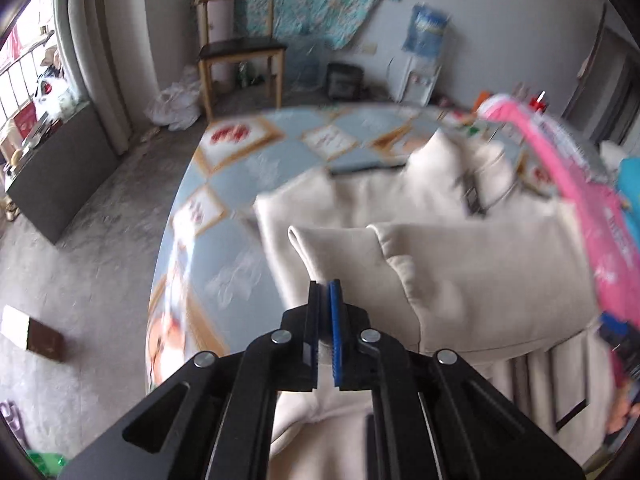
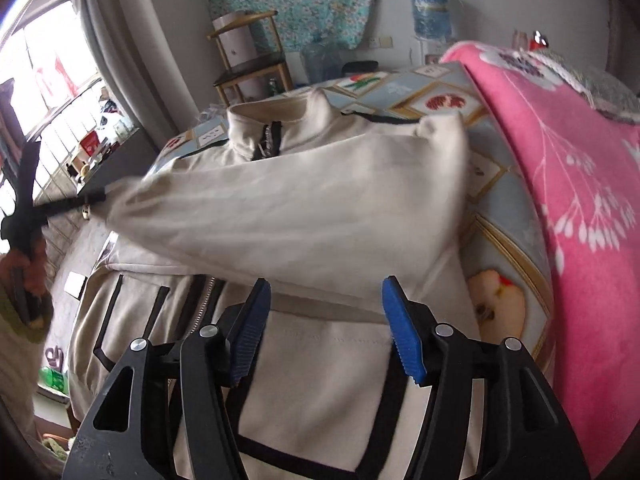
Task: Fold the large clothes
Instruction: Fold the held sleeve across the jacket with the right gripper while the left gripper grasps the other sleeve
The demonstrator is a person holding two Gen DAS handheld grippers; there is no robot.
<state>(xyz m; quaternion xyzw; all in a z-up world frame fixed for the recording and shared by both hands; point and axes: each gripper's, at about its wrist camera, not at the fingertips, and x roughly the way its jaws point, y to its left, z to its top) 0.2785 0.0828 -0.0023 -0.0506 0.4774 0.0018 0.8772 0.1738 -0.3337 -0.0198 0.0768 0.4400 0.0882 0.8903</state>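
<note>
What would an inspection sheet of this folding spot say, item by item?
Surface: round table with pale blue fruit-print cloth.
Job's things: cream zip-up jacket with black trim spread out, one sleeve pulled across its front.
Clutter: pink floral blanket at the table's right.
Grippers: left gripper shut on the sleeve cuff; right gripper open above the jacket.
Cables: nothing seen.
Surroundings: wooden chair, water dispenser, window, grey floor.
</note>
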